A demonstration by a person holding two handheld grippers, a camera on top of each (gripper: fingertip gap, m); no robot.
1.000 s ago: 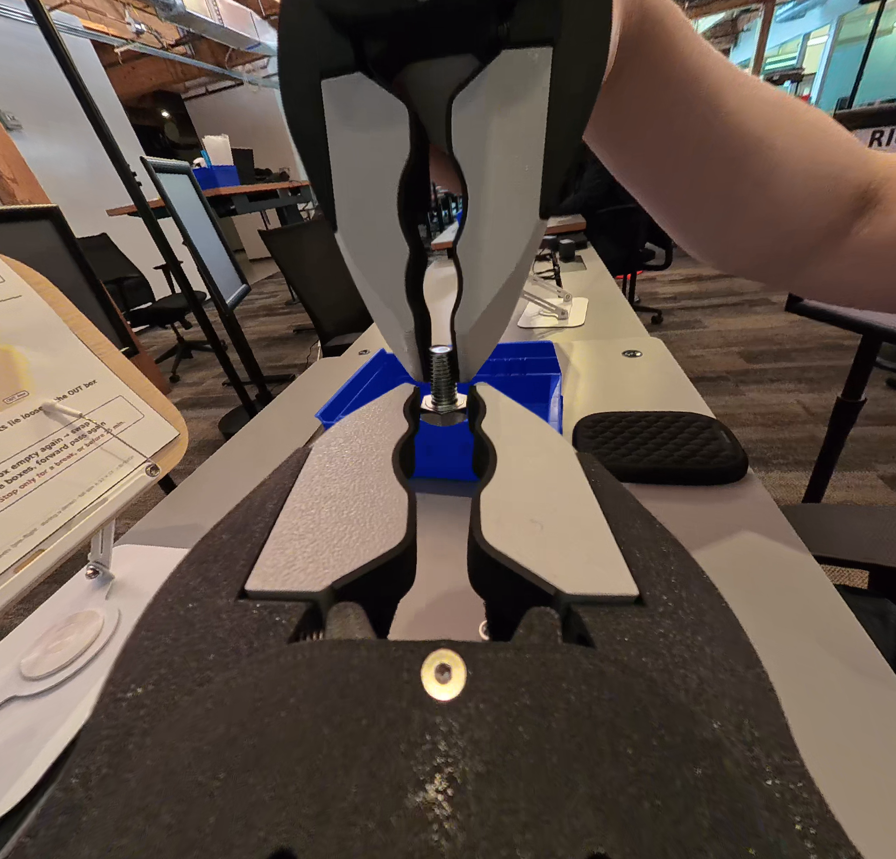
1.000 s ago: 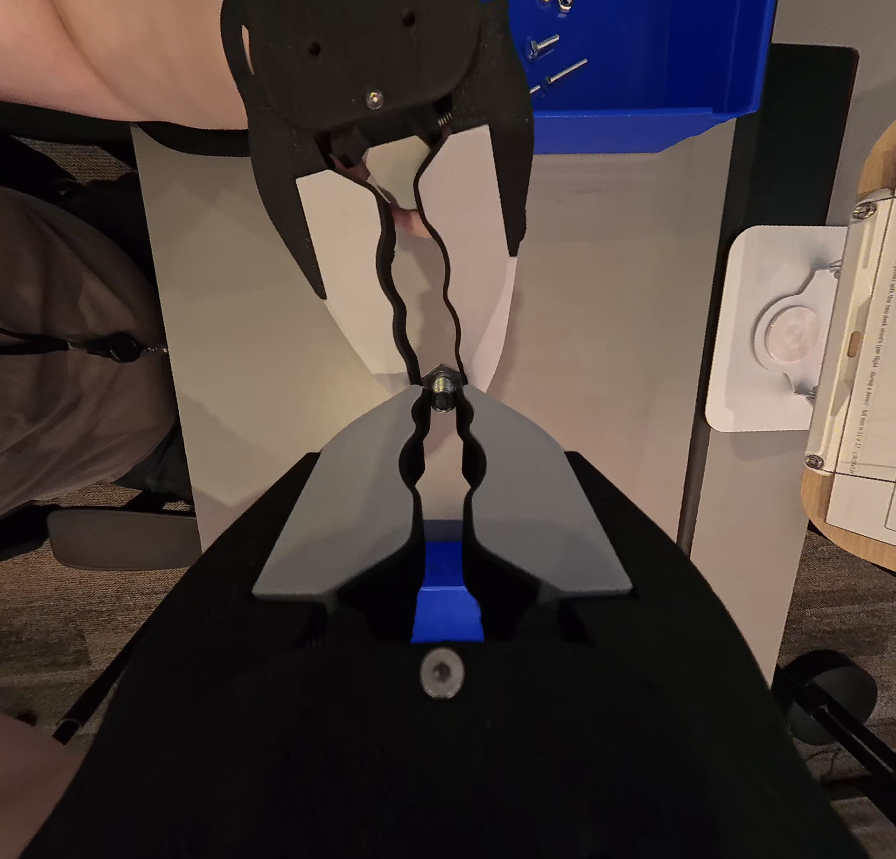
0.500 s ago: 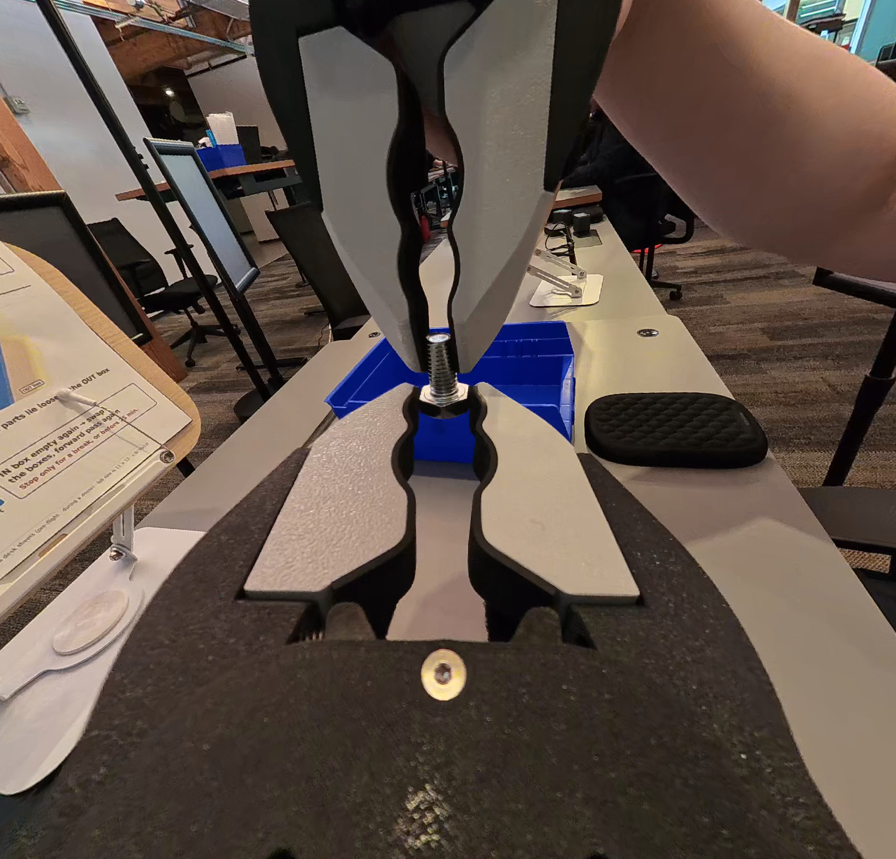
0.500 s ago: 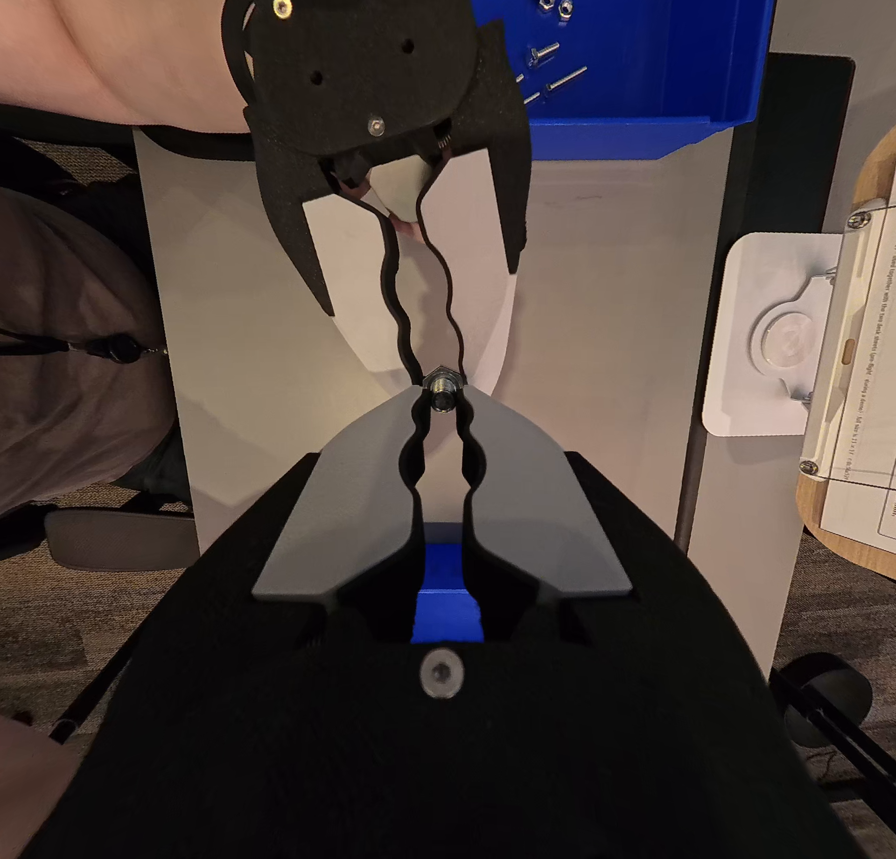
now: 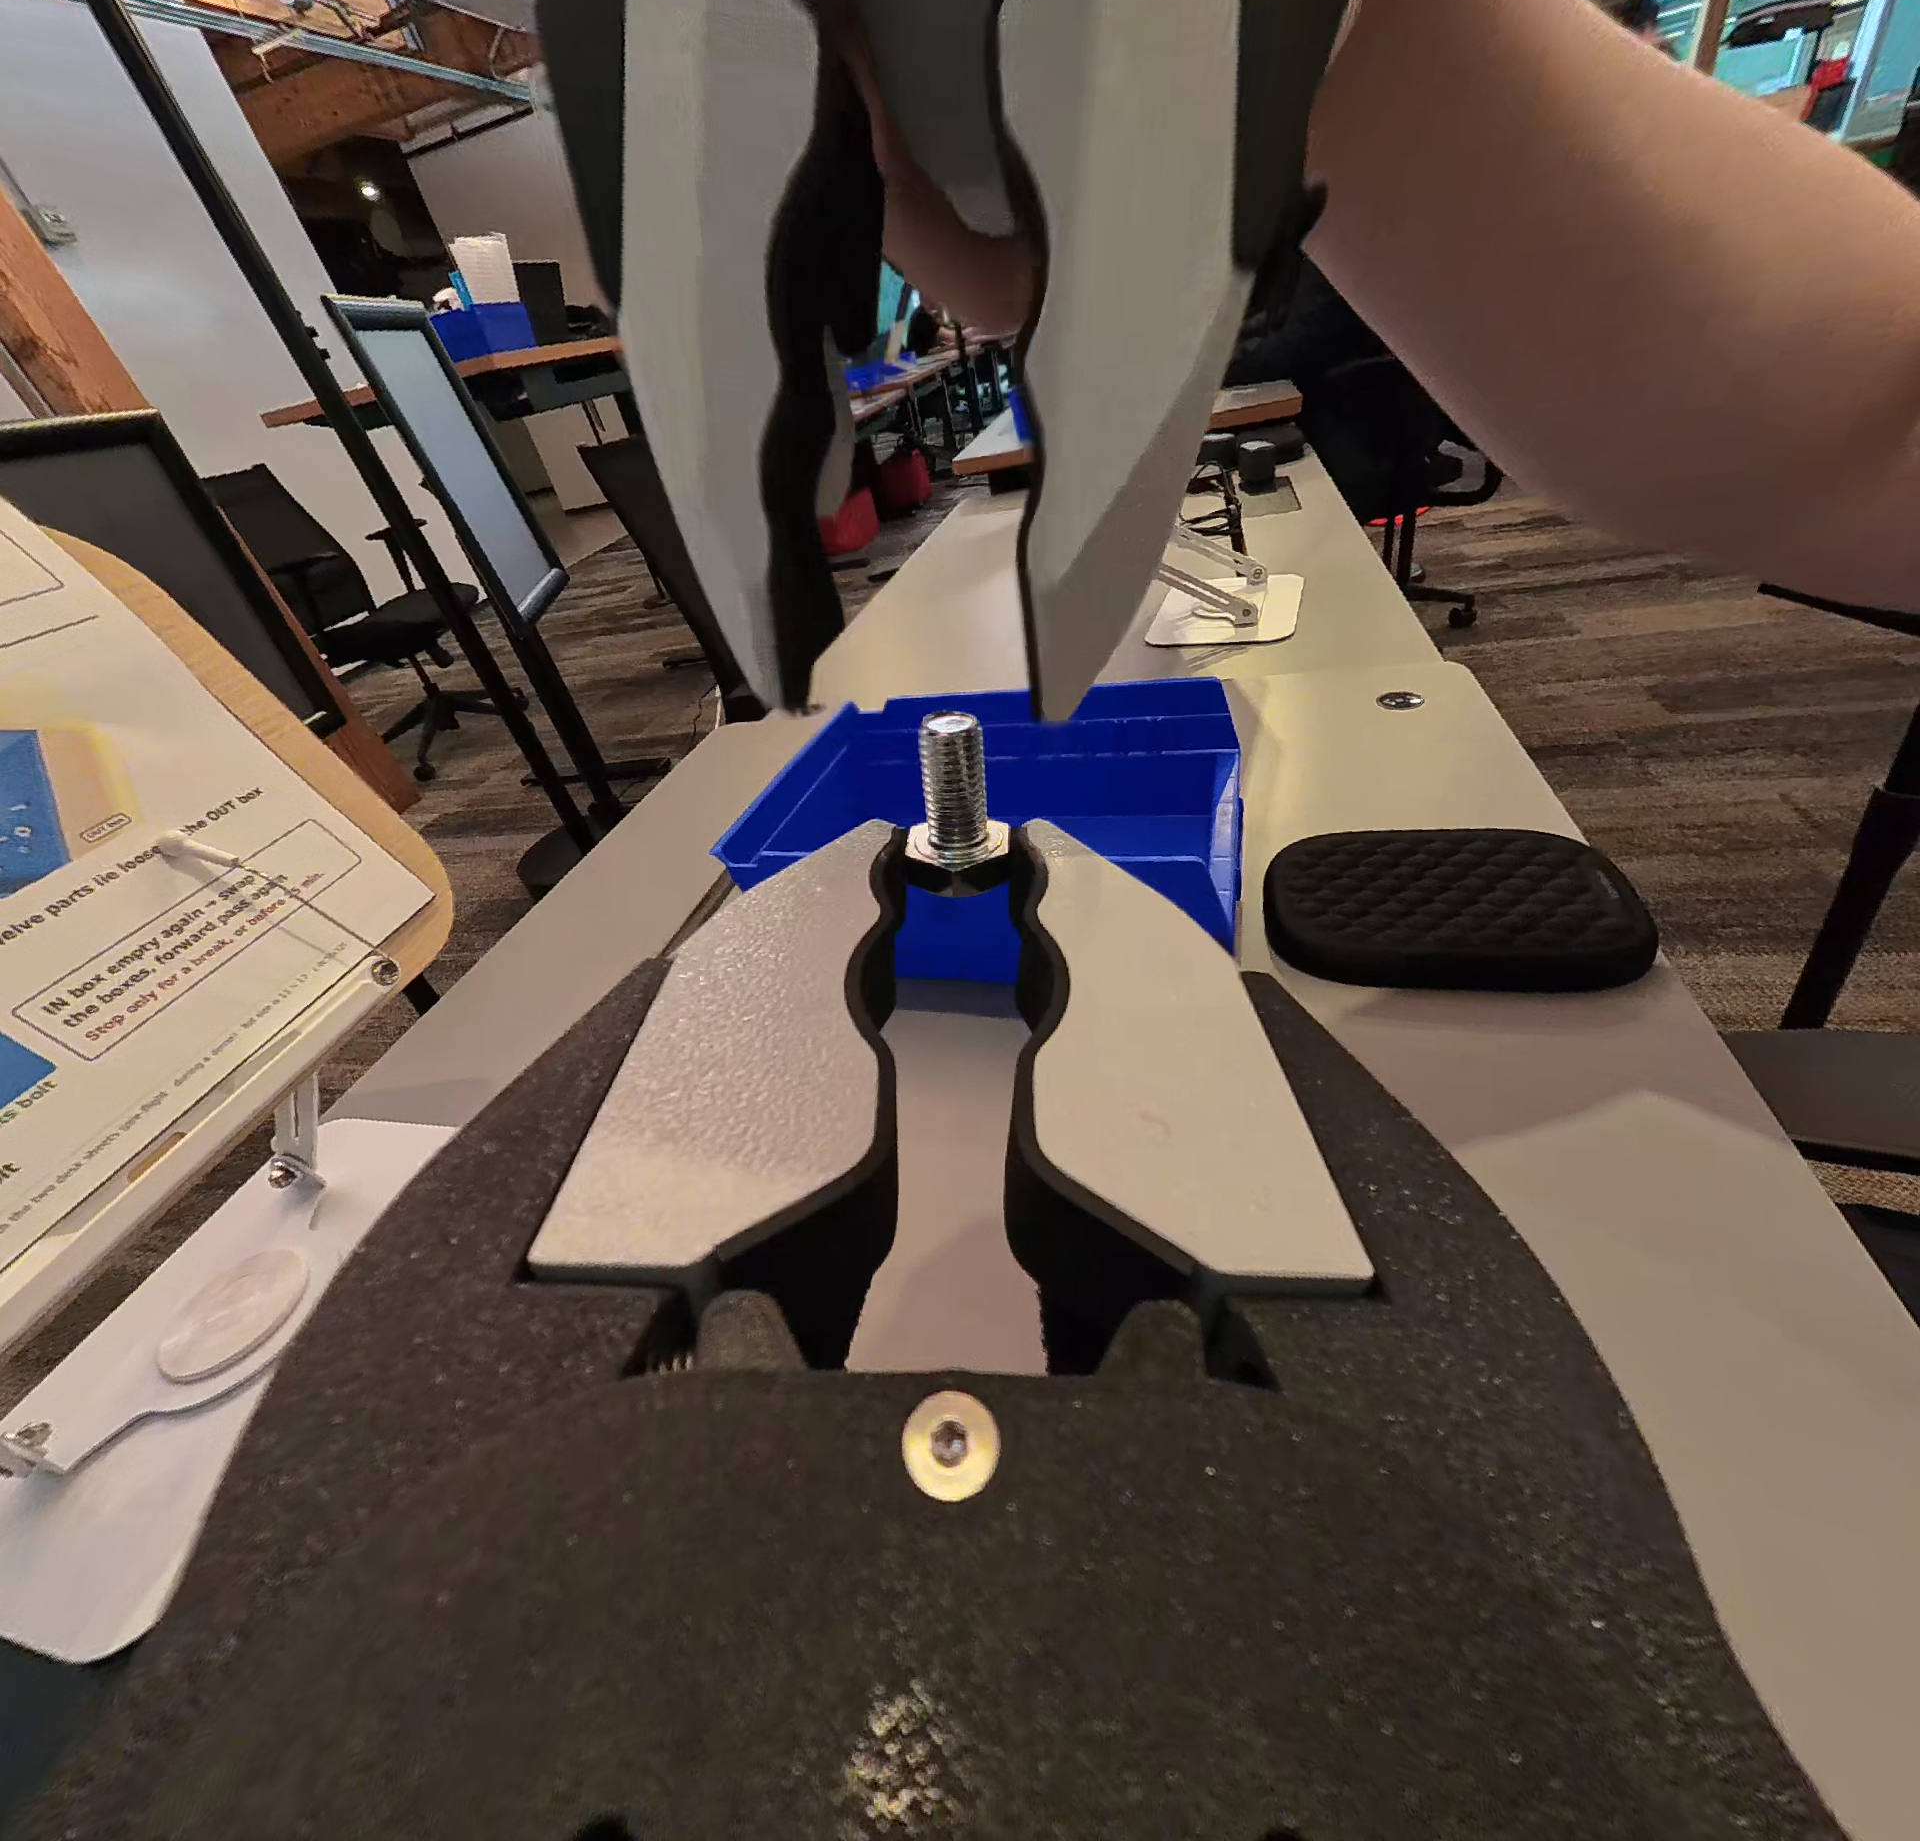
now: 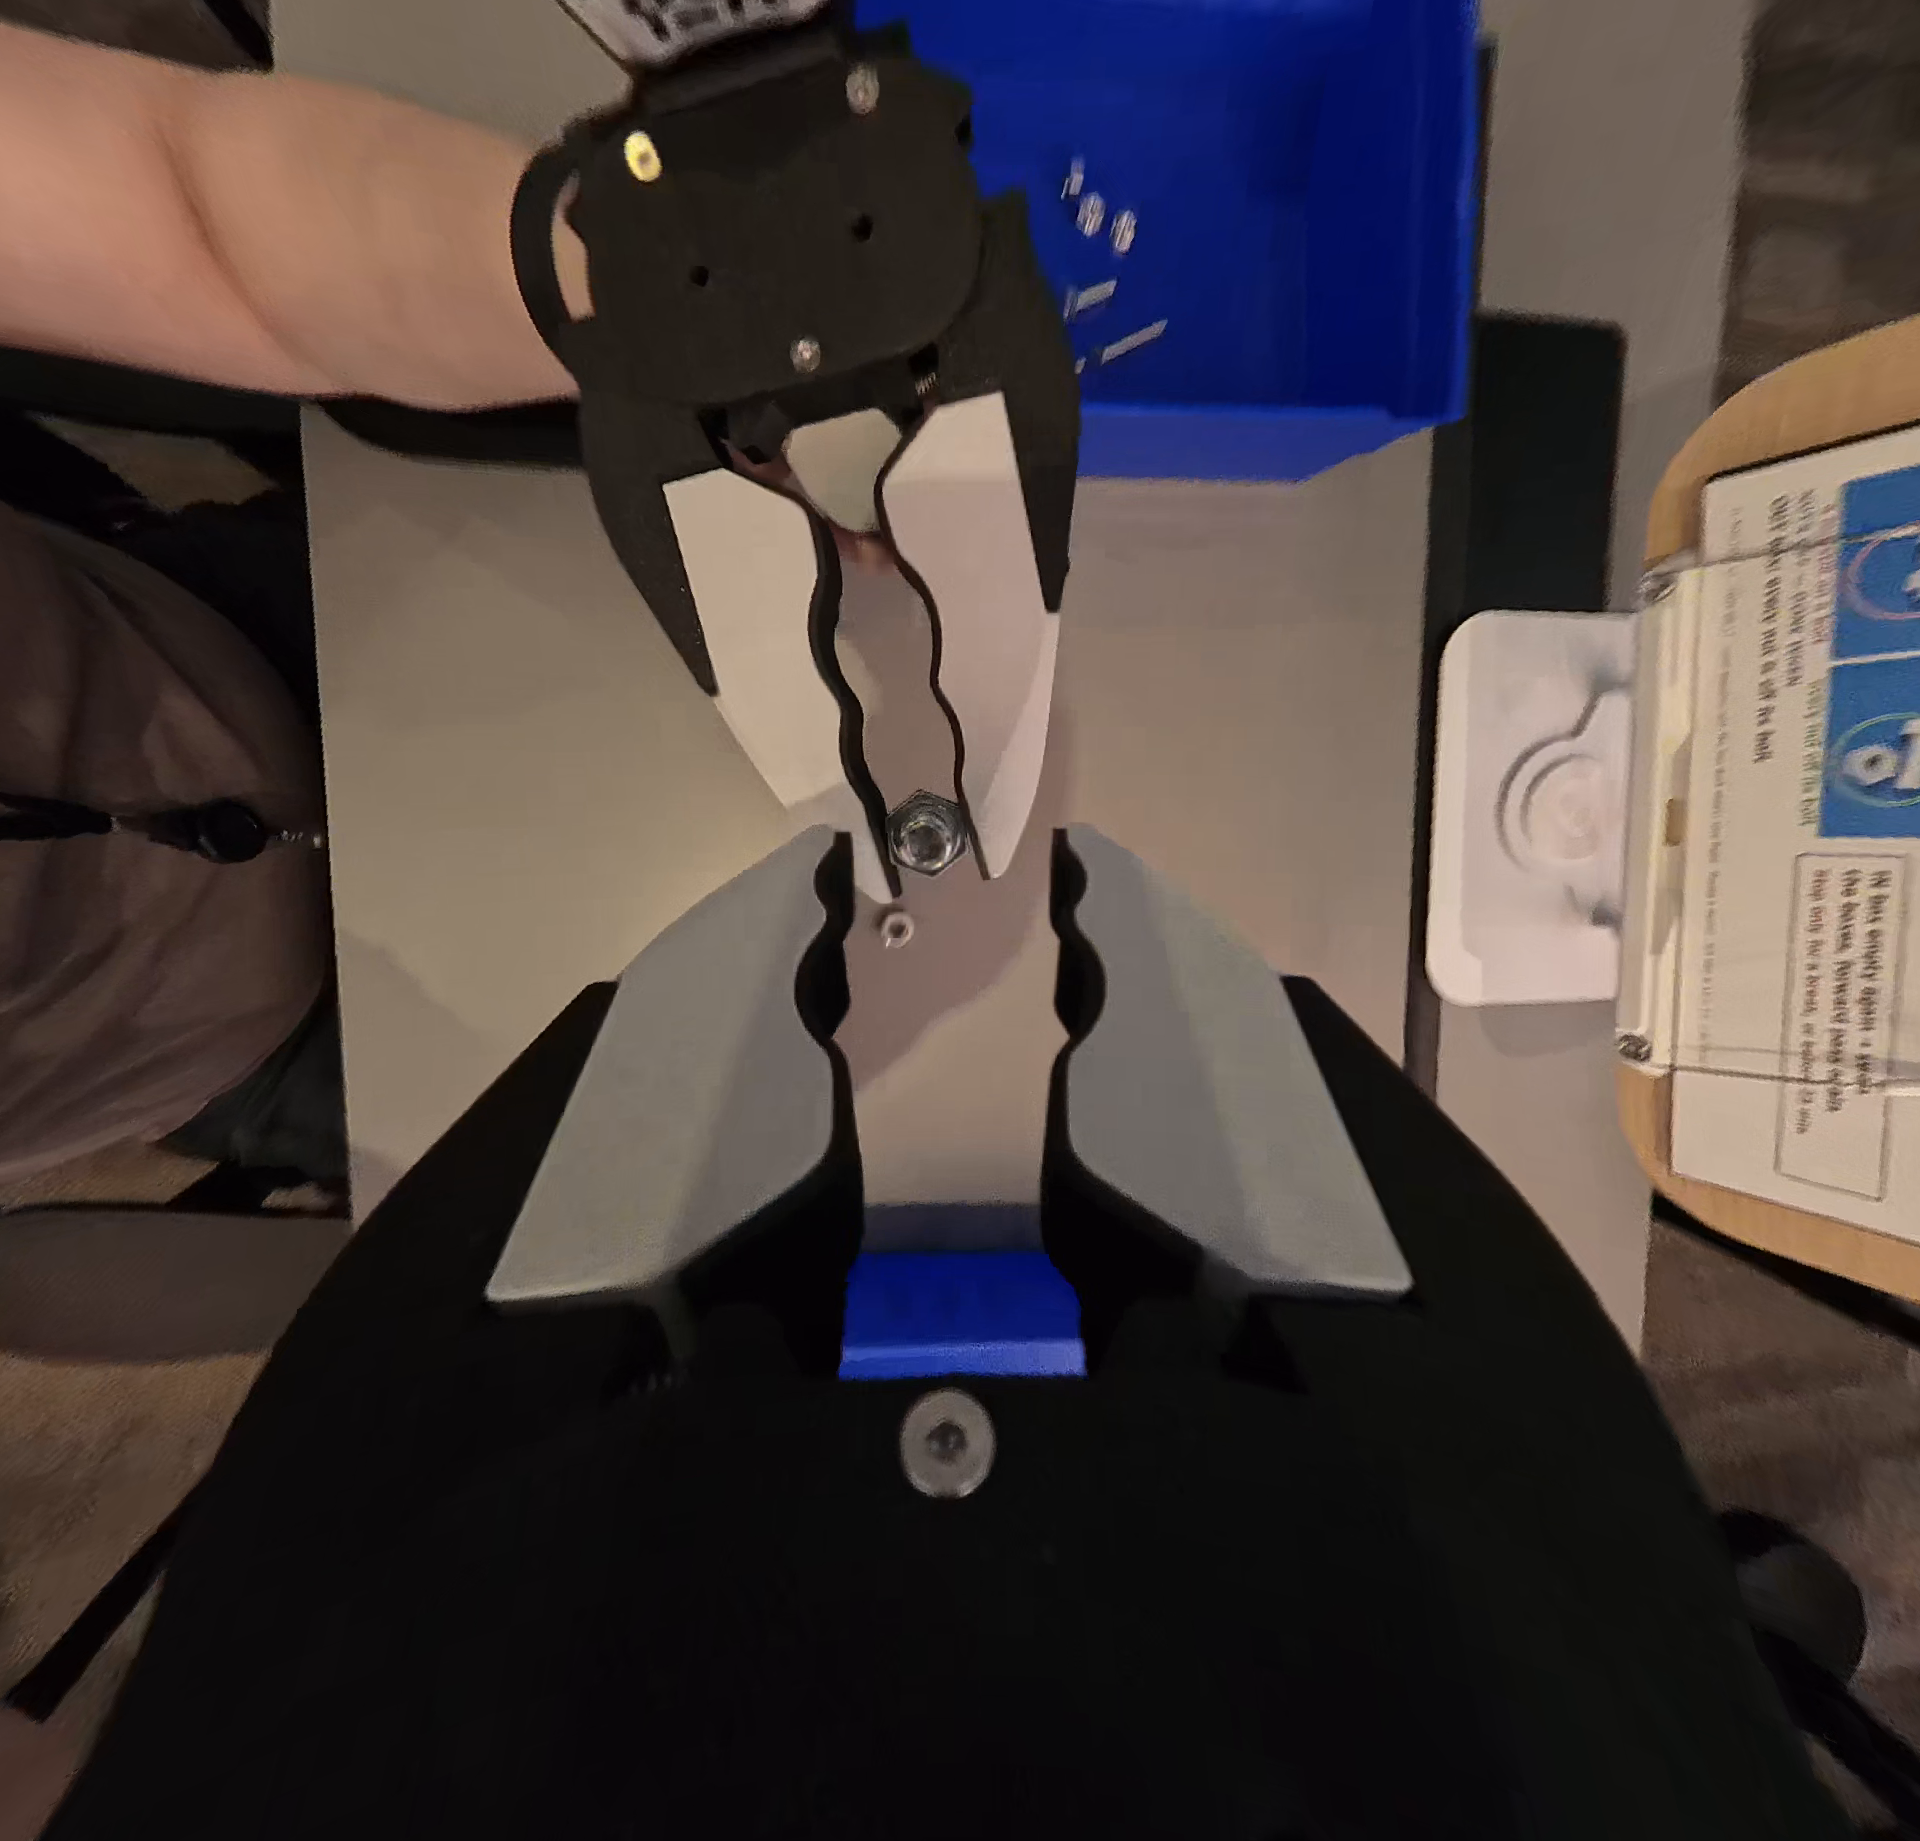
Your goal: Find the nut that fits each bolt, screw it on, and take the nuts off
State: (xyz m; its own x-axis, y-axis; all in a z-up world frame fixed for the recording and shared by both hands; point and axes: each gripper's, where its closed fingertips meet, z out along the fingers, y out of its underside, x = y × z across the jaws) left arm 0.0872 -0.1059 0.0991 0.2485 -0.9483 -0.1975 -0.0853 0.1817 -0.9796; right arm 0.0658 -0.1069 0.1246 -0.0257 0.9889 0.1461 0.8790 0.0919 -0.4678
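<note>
My left claw [image 5: 954, 861] is pinched on the nut [image 5: 953, 849] that sits low on the bolt [image 5: 951, 783], and the threaded shank stands upright above my fingertips, bare to its flat end. My right claw [image 5: 920, 705] hangs just above the bolt with its two fingers spread apart, touching neither the thread nor the nut. From the right wrist view, looking straight down, the bolt's end shows as a bright disc inside the hex nut [image 6: 923, 842], caught between the tips of the left claw [image 6: 925, 861], while the right claw's own fingers [image 6: 727, 1043] stand wide on either side of it. A small loose nut [image 6: 894, 927] lies on the pale desk [image 6: 499, 711] just beside the left claw's tip. Beyond, a blue bin [image 6: 1299, 233] on the desk holds a few more nuts and bolts [image 6: 1107, 264], blurred. In the left wrist view a second blue bin [image 5: 1122, 804] sits behind the bolt, with a black pad [image 5: 1455, 908] beside it.
</note>
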